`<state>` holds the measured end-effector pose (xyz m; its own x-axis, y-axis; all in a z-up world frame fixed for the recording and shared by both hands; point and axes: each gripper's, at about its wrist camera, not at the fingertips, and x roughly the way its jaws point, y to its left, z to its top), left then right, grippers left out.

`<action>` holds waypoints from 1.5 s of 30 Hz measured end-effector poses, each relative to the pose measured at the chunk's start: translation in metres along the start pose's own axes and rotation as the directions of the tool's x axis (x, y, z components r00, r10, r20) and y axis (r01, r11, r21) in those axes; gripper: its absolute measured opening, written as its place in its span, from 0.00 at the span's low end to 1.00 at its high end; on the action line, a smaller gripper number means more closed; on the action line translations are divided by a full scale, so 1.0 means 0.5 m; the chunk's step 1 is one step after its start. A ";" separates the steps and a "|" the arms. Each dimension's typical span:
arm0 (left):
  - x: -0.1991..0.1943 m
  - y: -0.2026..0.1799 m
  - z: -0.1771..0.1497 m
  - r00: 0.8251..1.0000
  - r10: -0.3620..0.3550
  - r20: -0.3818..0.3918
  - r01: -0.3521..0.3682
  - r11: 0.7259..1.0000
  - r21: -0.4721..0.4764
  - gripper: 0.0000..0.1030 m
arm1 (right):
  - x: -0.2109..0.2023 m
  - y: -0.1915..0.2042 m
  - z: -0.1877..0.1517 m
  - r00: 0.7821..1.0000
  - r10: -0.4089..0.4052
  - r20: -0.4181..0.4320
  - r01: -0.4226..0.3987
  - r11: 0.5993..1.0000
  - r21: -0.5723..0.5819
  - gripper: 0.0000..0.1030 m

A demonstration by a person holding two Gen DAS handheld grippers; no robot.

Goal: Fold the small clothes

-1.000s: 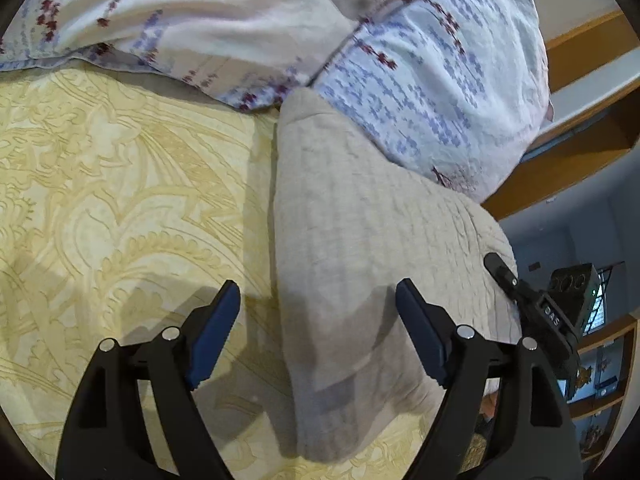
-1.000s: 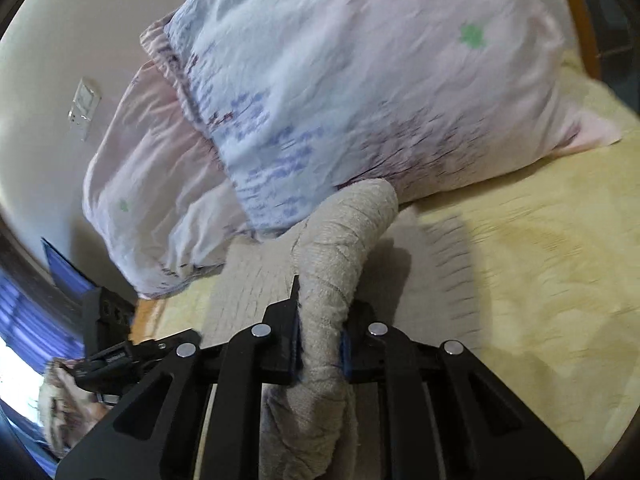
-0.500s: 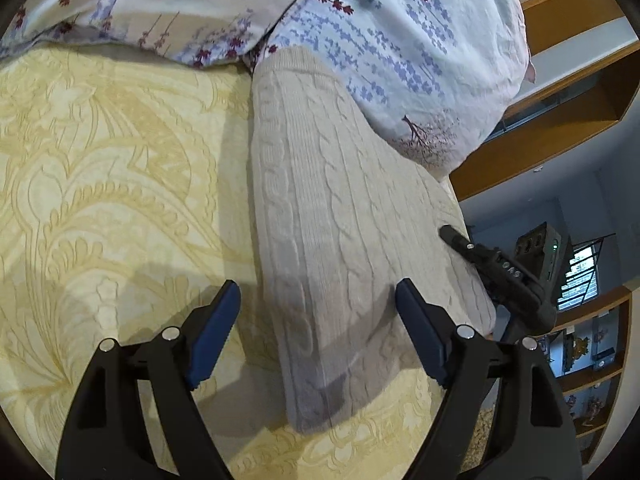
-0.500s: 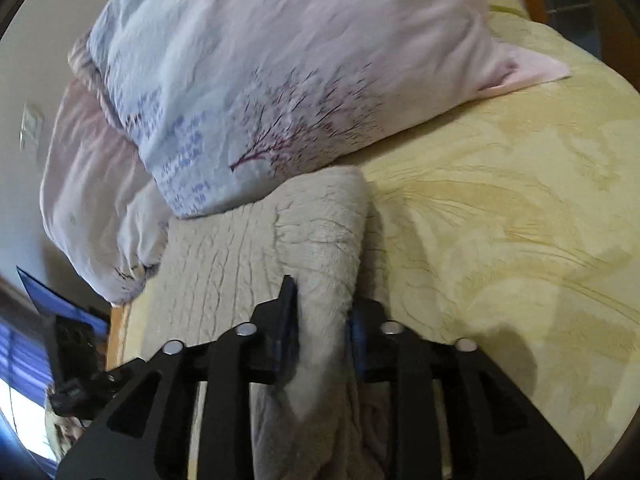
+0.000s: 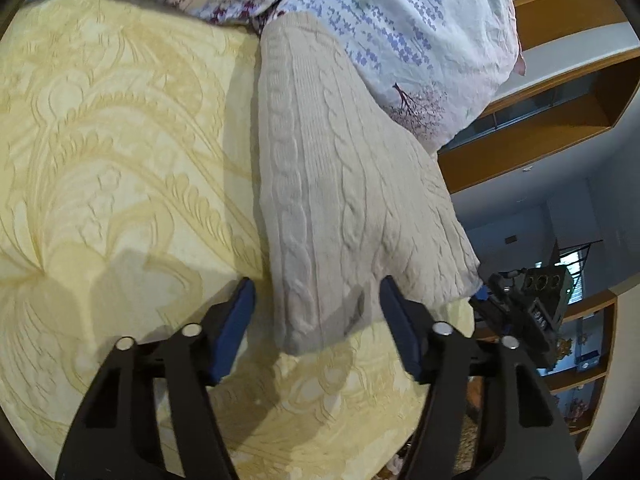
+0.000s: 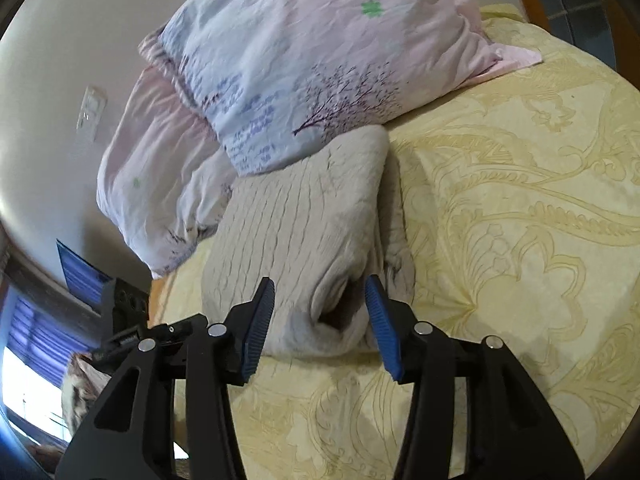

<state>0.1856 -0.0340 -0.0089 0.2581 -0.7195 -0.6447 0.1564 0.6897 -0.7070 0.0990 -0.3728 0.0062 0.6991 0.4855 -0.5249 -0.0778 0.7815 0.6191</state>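
The cream cable-knit garment (image 5: pixel 344 200) lies folded on the yellow bedspread (image 5: pixel 120 140), directly ahead of both claws; its far end touches the flowered pillows (image 6: pixel 304 80); in the right wrist view its near end shows a rolled, doubled edge with a dark opening (image 6: pixel 340 312) between the layers.

I judge the knit to be soft, thick and rather light; it will bend and sag when lifted, and the layers can slide on each other, but it is not fragile and the knit gives good grip to the pads. The best hold seems the near folded edge, taken through all layers together, or the two near corners, one for each claw; a grip on the top layer only would open the fold.

The left gripper (image 5: pixel 316 324) stands wide open and holds nothing; the near corner of the garment lies between its blue pads and just ahead of them, and I cannot tell if it touches them. The right gripper (image 6: pixel 320 320) is open too, less wide, empty, with the rolled edge just in front of its fingertips.

By count: one garment; two pillows, one leaning partly over the other; two grippers; one bedspread. Wooden shelves (image 5: pixel 532 136) stand to the right of the left claw, well apart from the garment.
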 end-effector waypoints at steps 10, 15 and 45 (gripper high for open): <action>-0.012 -0.001 -0.018 0.999 -0.034 -0.008 0.034 0.999 0.032 0.15 | -0.040 0.041 -0.012 0.995 -0.018 0.102 0.028 0.994 -0.105 0.10; -0.016 -0.007 -0.032 0.999 -0.034 -0.015 0.035 0.996 0.083 0.14 | -0.009 -0.004 -0.037 0.991 -0.130 0.027 0.131 0.989 -0.073 0.09; 0.018 0.032 0.185 0.998 0.019 0.065 -0.014 0.997 -0.073 0.68 | 0.135 -0.028 0.193 0.998 -0.059 0.018 0.059 0.998 0.023 0.09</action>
<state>0.2788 -0.0219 0.0010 0.3226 -0.6993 -0.6379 0.0828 0.6922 -0.7169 0.2157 -0.3887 0.0186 0.7149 0.4312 -0.5504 -0.0200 0.7994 0.6004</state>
